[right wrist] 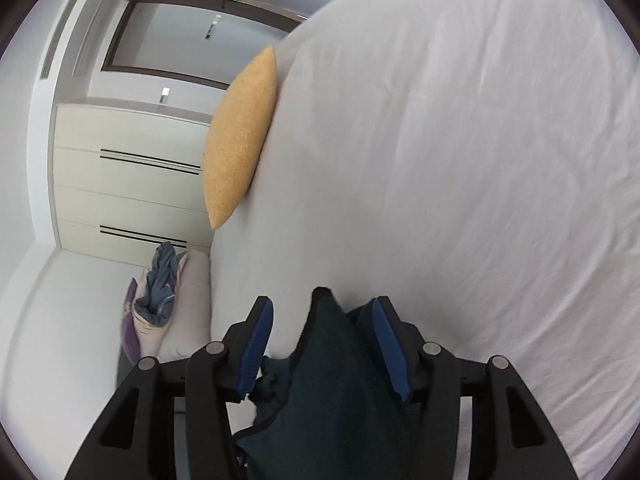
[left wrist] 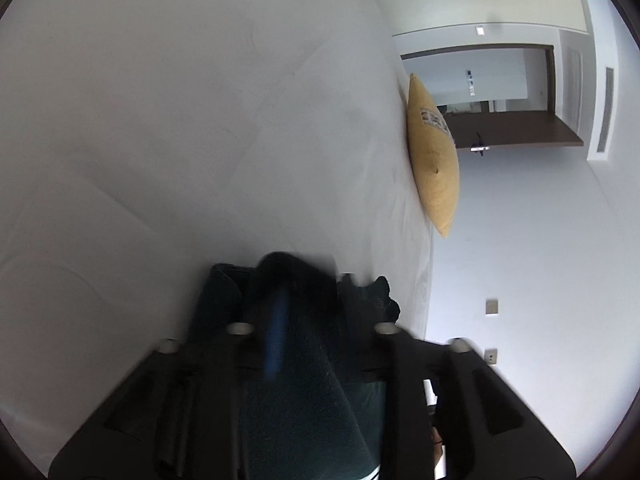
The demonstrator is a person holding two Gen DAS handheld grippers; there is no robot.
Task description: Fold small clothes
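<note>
The left claw (left wrist: 308, 320) stands partly open, blurred; the dark green garment (left wrist: 296, 392) seems to lie loose between its 2 fingers. The right claw (right wrist: 324, 344) is likewise open, cloth running lengthwise between its blue pads (right wrist: 256, 344) on the white bed (right wrist: 460, 168).

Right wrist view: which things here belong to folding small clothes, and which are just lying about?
Job: dark green garment between the open right gripper; white bed sheet beneath it.

Lying about: yellow cushion, bundle of clothes beside the bed, cream wardrobe.
</note>
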